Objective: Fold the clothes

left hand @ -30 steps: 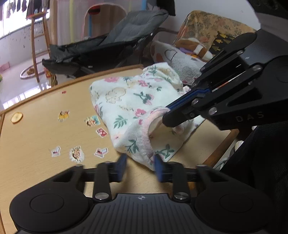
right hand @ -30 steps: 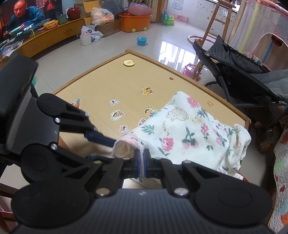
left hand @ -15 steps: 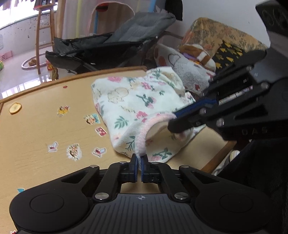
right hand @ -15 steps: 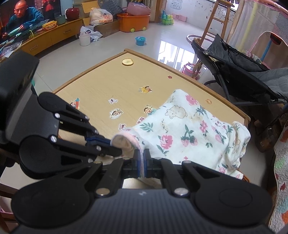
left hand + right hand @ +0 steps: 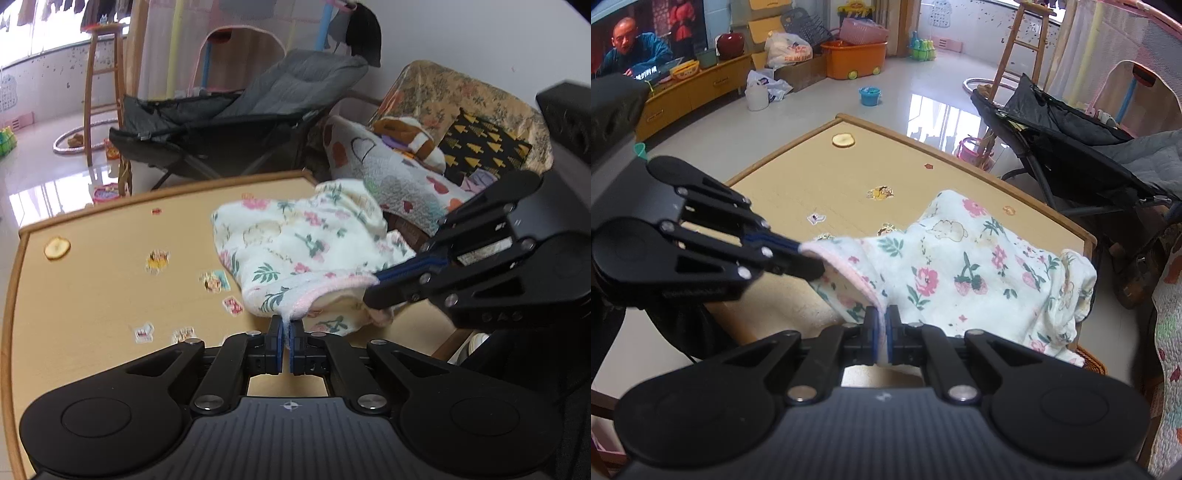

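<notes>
We have both grippers on the floral garment [image 5: 303, 240], which lies on the far right part of the wooden surface [image 5: 92, 295], its far end bunched at the right corner and spilling a little over the edge; the near end is lifted off the wood between us. The left gripper [image 5: 286, 334] has its fingers pressed together on the pink-trimmed hem [image 5: 332, 286], pinching the left end of that opening; the right gripper [image 5: 882, 332] has its fingers likewise closed on a fold of the same trim, with white cloth showing between the blue pads. From the right wrist view the left gripper [image 5: 809, 264] sits at the left end of the hem, so the two holds are apart along one edge.

We judge the cloth to be light, soft and quite limp; it sags between the two pinches and will drape rather than hold a line; it looks fleecy, so it should not slip from the pads, yet a thin bite on the trim alone could pull free if we tug hard. The stitched hem is the firmest place to hold, and we would keep to it; stretching the edge gently taut should give a straight fold line; the overhanging far end may drag the garment off the surface if we lift too quickly.
</notes>
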`<state>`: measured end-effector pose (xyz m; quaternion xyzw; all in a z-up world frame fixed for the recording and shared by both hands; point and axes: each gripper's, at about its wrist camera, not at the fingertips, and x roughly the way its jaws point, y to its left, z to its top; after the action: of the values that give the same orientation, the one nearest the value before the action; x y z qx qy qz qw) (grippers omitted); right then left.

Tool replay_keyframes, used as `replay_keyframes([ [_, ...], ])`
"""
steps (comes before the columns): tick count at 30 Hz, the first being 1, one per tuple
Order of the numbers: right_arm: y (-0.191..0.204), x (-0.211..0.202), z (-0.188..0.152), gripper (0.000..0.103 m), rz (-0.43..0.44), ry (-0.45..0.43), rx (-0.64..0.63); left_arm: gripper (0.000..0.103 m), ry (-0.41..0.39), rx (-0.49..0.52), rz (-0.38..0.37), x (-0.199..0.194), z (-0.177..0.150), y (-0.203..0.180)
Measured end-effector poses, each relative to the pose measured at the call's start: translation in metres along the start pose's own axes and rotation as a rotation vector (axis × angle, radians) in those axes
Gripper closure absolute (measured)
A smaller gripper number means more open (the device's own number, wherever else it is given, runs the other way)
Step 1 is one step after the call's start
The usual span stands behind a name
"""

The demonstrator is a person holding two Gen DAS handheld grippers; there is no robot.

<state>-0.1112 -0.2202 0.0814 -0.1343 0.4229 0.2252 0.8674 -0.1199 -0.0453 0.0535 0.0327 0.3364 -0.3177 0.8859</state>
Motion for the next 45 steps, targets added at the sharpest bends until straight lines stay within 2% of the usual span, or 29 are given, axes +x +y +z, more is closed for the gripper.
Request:
replay_keyframes([
  [8, -0.001, -0.019, 0.002, 0.098, -0.005, -0.077, 0.043, 0.100, -0.082, 0.025, 0.000, -0.037, 0.026, -0.003],
  [14, -0.006, -0.034, 0.003, 0.093, 0.010, -0.137, 0.078, 0.100, -0.134, 0.031, -0.001, -0.062, 0.045, -0.008],
  [19, -0.011, -0.047, -0.003, 0.071, 0.006, -0.167, 0.110, 0.100, -0.160, 0.029, 0.004, -0.075, 0.055, -0.012],
  [23, -0.010, -0.053, -0.015, 0.069, -0.002, -0.171, 0.122, 0.100, -0.180, 0.019, -0.005, -0.083, 0.062, -0.014],
  [30, 0.005, -0.049, -0.025, 0.070, -0.003, -0.178, 0.093, 0.100, -0.189, 0.027, -0.019, -0.090, 0.072, -0.020],
  [35, 0.014, -0.045, -0.017, 0.071, -0.070, -0.165, 0.023, 0.100, -0.190, 0.029, -0.025, -0.092, 0.073, -0.021],
  [38, 0.013, -0.044, -0.011, 0.075, -0.095, -0.159, 0.006, 0.100, -0.188, 0.030, -0.028, -0.092, 0.073, -0.021],
  [42, 0.012, -0.042, -0.006, 0.094, -0.118, -0.128, -0.013, 0.100, -0.181, 0.028, -0.038, -0.090, 0.071, -0.021],
  [45, 0.010, -0.036, -0.003, 0.098, -0.120, -0.092, -0.031, 0.100, -0.173, 0.028, -0.047, -0.088, 0.069, -0.020],
])
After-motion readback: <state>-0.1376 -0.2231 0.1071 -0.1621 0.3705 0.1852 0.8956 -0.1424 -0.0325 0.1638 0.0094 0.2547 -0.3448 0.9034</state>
